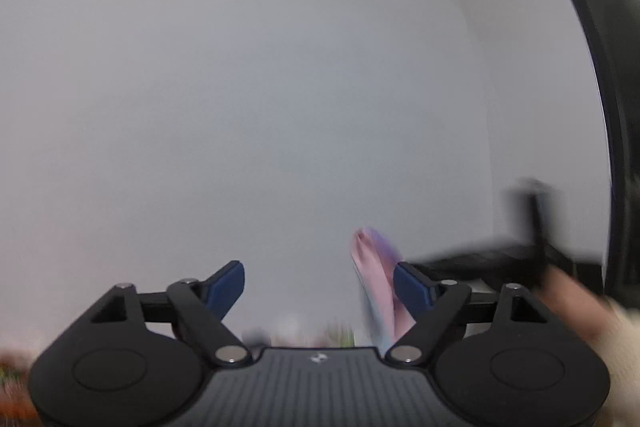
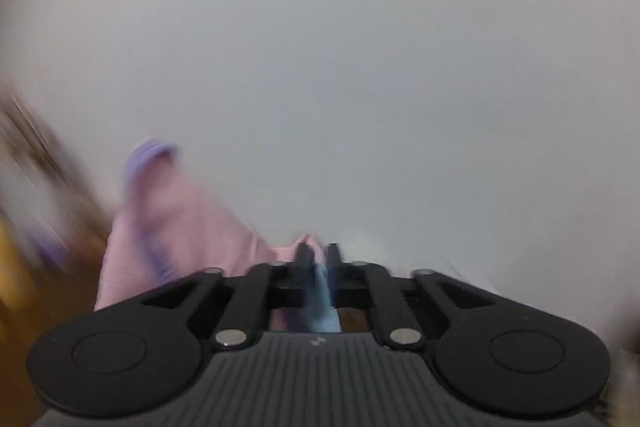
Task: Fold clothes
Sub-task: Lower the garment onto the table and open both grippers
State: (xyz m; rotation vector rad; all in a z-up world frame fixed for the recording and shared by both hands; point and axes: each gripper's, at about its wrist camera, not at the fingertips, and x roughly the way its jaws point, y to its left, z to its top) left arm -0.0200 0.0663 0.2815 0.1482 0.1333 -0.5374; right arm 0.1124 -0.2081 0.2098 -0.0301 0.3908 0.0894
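The right gripper [image 2: 316,253] has its jaws nearly closed, pinching a pink garment [image 2: 188,227] whose blue edge runs down between them; the cloth hangs to their left, a purple cuff [image 2: 150,155] raised. The left gripper [image 1: 318,285] has its jaws spread wide with nothing between them; the garment hangs just inside its right finger [image 1: 412,287]. Beyond both, a blurred pale wall [image 1: 260,87].

garment [image 2: 180,227] left of right tongs [image 2: 318,251] | wall [image 2: 320,47] behind
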